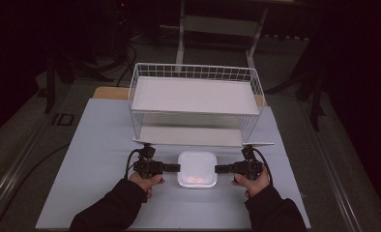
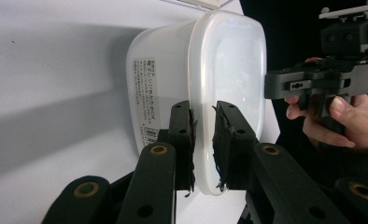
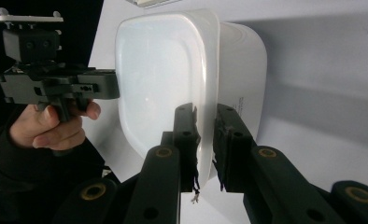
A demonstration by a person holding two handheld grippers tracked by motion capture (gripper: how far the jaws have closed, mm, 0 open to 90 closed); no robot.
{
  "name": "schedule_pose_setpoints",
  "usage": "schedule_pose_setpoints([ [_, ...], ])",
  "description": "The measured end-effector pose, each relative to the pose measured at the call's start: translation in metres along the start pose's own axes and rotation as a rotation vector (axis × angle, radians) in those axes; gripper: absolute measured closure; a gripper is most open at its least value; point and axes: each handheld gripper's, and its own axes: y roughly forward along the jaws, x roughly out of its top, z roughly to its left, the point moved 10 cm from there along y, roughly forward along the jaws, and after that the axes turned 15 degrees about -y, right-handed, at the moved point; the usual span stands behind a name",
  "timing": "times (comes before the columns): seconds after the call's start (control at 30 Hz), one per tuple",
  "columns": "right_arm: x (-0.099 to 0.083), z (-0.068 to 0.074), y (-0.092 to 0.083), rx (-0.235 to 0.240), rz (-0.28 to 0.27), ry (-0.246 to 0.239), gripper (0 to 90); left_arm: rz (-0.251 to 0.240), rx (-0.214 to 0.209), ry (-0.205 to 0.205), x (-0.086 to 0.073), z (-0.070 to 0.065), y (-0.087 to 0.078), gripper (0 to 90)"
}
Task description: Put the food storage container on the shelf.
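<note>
1. While gripped from both sides, white lidded container (image 1: 197, 169) sits on pale table sheet (image 1: 96, 159), front centre, just in front of wire rack (image 1: 194, 104).
2. Left gripper (image 1: 175, 167): held in left hand (image 1: 146, 182), pointing right at container's left edge. Left gripper view: jaws clamped on lid rim (image 2: 204, 140), one pad over the lid, one under it against the tub wall by the printed label (image 2: 147, 100).
3. Container: lid on, translucent tub beneath, level between both grippers.
4. Right gripper (image 1: 219, 169): held in right hand (image 1: 250, 183), pointing left at container's right edge. Right gripper view: jaws pinched on lid rim (image 3: 208, 140), same over/under grip.
5. Rack: two white shelves, behind container, not touching it.
</note>
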Motion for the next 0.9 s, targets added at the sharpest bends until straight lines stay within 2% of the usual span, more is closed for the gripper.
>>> schedule_pose_setpoints([
  [0.1, 0.000, 0.003, 0.000, -0.001, 0.002, -0.017, 80.0, -0.010, 0.012, 0.010, -0.001, 0.000, -0.002, 77.7],
  [0.13, 0.000, 0.004, -0.001, -0.012, 0.002, -0.038, 80.1, -0.013, 0.011, 0.009, -0.001, 0.000, -0.003, 77.9],
  [0.3, 0.005, 0.013, -0.004, -0.020, -0.006, -0.079, 80.4, -0.031, 0.009, 0.028, 0.001, -0.005, -0.010, 78.1],
  [0.57, 0.018, 0.031, -0.015, -0.032, -0.042, -0.146, 80.5, -0.057, -0.009, 0.072, 0.006, -0.023, -0.025, 78.5],
  [0.9, 0.033, 0.048, -0.028, -0.022, -0.081, -0.184, 80.5, -0.089, -0.027, 0.115, 0.013, -0.047, -0.043, 78.7],
])
